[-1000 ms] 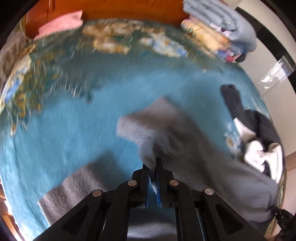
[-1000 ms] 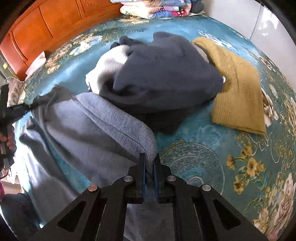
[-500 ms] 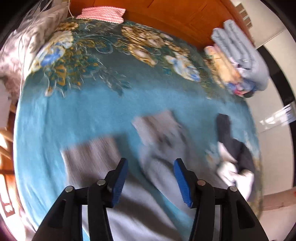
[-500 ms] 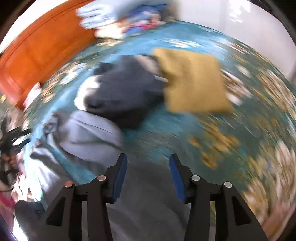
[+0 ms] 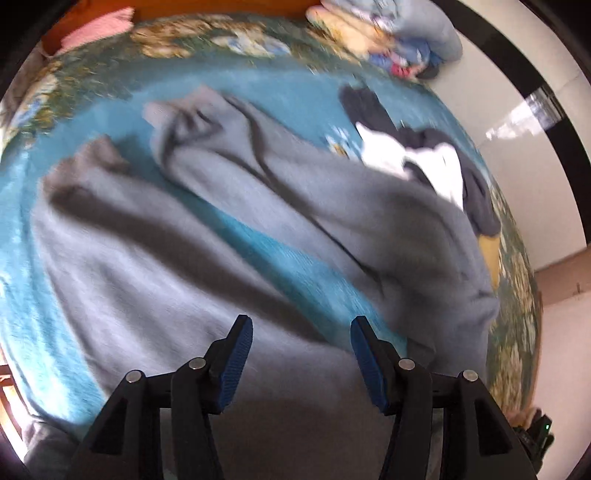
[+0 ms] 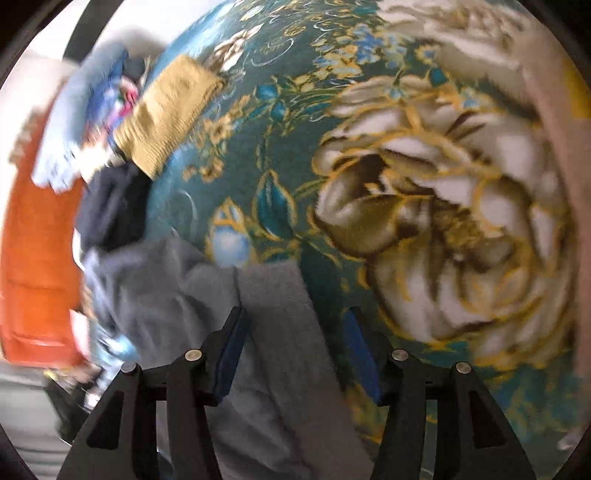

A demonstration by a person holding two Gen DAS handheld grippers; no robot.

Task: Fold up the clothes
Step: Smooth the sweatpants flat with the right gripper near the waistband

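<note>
A grey garment (image 5: pixel 258 206) lies spread and rumpled on the teal flowered bedspread (image 5: pixel 258 236), two long parts reaching away from me. My left gripper (image 5: pixel 301 347) is open and empty just above its near part. My right gripper (image 6: pixel 295 343) is open and empty over the edge of the same grey garment (image 6: pixel 229 306). Both views are blurred.
A dark and white pile of clothes (image 5: pixel 432 162) lies at the right of the grey garment. A folded mustard knit (image 6: pixel 170 110) lies beyond it. A stack of folded bedding (image 5: pixel 391 33) sits at the far end by the orange headboard (image 6: pixel 33 240).
Both grippers were shut on the grey garment a second ago; both have let go and opened. Both cameras have swung, the right one towards the bedspread's big flower.
</note>
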